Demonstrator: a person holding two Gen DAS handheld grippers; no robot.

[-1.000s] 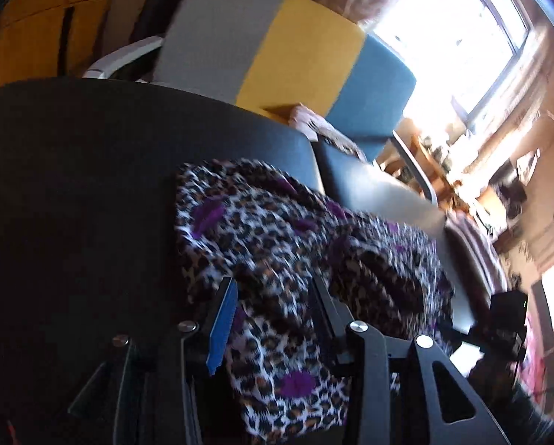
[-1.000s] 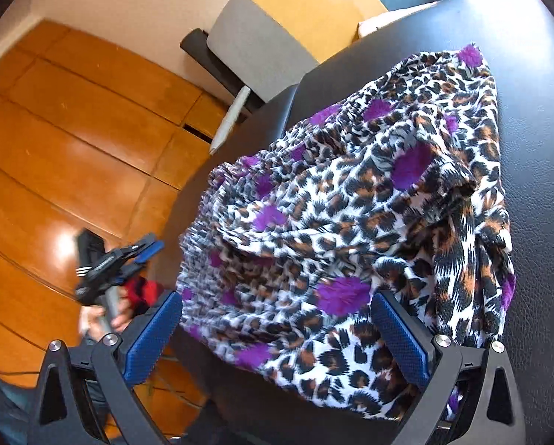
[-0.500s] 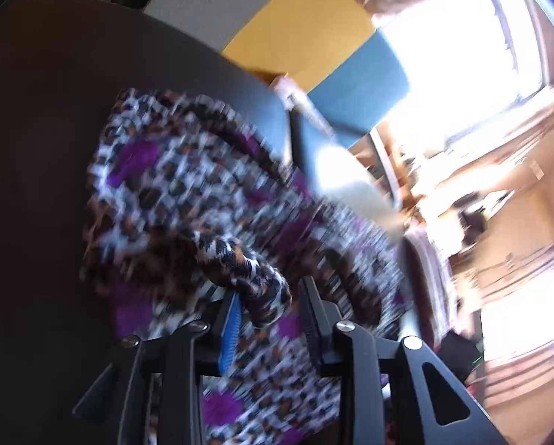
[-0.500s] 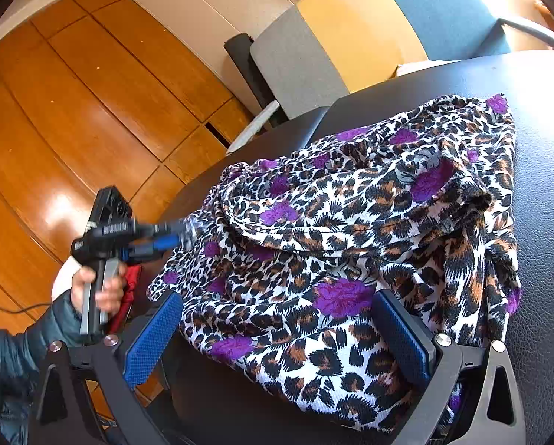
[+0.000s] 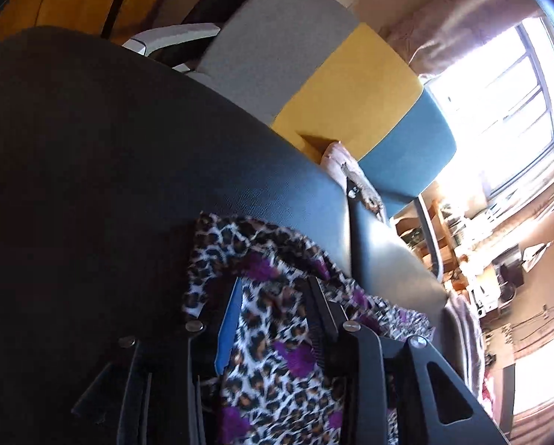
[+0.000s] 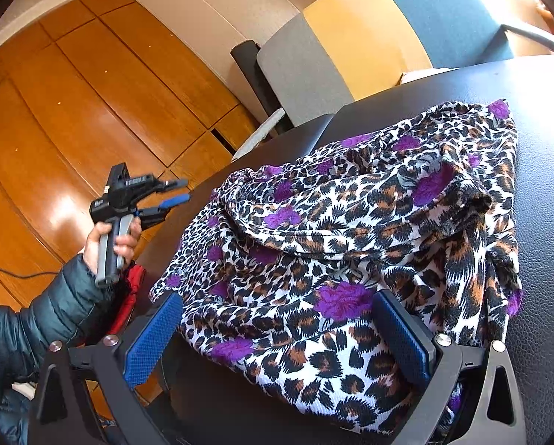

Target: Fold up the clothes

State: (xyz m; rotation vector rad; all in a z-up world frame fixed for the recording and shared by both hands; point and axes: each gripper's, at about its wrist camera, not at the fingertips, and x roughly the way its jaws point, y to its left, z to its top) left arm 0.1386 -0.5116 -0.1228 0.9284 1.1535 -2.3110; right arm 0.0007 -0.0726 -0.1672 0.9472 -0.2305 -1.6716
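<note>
**Leopard-print garment bunched on the black table, both grippers at its near edge**

In the right wrist view, at far left, a person's hand [image 6: 108, 237] in a dark puffy sleeve [image 6: 50, 311] holds the left gripper [image 6: 176, 191] up off the table's left side; its jaws are opening and nothing lies between them in this view – the cloth's edge is just to their right. In the left wrist view the same gripper [image 5: 273, 296] looks down over the garment [image 5: 273, 348], which shows in the gap between its fingers; I cannot tell there whether the pads touch it.

The garment [image 6: 354, 230] – leopard spots with purple flowers – lies crumpled in loose folds on the black table [image 6: 544, 193], its near hem draped toward the right gripper [image 6: 277, 319]. That gripper's jaws stand wide apart, blue pads either side of the hem, not pressing on it.

Behind the table stands a chair [image 6: 366, 33] with grey, yellow and blue panels, and wooden panelling [image 6: 72, 111] fills the left background.
</note>
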